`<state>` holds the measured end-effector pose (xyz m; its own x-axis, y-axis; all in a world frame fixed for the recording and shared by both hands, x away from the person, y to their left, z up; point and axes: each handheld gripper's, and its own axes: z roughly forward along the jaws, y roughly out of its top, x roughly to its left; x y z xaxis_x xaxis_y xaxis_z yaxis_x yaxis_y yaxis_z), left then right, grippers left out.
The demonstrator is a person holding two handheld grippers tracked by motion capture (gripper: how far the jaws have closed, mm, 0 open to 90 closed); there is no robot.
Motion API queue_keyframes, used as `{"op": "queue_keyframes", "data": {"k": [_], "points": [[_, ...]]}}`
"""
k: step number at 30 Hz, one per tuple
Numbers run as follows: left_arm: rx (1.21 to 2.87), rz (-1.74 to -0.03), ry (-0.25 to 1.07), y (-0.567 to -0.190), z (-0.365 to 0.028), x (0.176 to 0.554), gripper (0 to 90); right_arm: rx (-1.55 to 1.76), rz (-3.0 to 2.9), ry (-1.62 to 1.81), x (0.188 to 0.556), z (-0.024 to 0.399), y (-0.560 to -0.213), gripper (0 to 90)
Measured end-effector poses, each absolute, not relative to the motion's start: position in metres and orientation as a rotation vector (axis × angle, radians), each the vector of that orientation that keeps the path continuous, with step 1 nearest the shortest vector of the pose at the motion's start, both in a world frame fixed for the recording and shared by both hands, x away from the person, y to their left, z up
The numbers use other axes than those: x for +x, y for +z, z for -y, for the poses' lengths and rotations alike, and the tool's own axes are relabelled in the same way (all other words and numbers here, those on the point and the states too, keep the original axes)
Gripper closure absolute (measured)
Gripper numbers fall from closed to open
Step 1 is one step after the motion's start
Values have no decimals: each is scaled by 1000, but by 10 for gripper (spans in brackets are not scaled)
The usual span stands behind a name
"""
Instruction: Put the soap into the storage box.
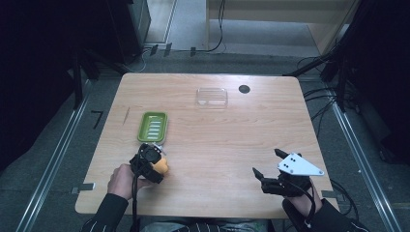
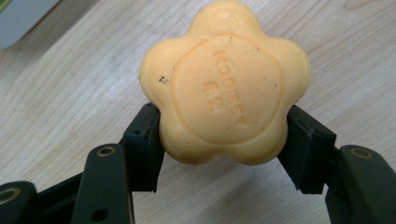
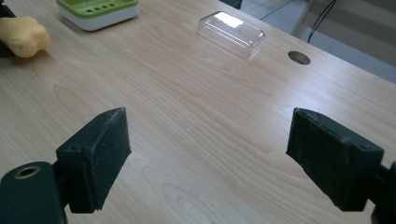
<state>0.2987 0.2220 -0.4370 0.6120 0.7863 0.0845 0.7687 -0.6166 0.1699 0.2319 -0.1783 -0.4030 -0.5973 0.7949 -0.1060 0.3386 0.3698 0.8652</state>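
Overhead, a wooden table (image 1: 217, 145) fills the frame centre. Left of centre sits a green soap dish (image 1: 153, 126), no soap in it; a clear plastic lid (image 1: 212, 96) lies apart at upper centre. At lower left, the left gripper (image 1: 155, 163) has its jaws pinching a yellow flower-shaped soap (image 2: 224, 84) just below the dish, w/ the soap near the table surface. At lower right, the right gripper (image 1: 267, 163) hovers, jaws spread wide, holding nothing. Likely progress: soap grasped; setting it in the dish & prob. lidding are left.
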Motion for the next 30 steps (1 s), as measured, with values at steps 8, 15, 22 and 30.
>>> {"op": "queue_keyframes", "data": {"k": [8, 15, 22, 30], "points": [[2690, -1320, 246, -431, -224, 305, 399, 974, -2121, 1157, 232, 178, -403, 136], [2671, -1325, 262, -429, -225, 306, 399, 974, -2119, 1159, 232, 179, -403, 136], [2648, -1344, 283, -426, -230, 308, 399, 977, -2120, 1161, 232, 179, -403, 136], [2613, -1373, 307, -423, -235, 315, 399, 971, -2121, 1163, 233, 178, -403, 136]]}}
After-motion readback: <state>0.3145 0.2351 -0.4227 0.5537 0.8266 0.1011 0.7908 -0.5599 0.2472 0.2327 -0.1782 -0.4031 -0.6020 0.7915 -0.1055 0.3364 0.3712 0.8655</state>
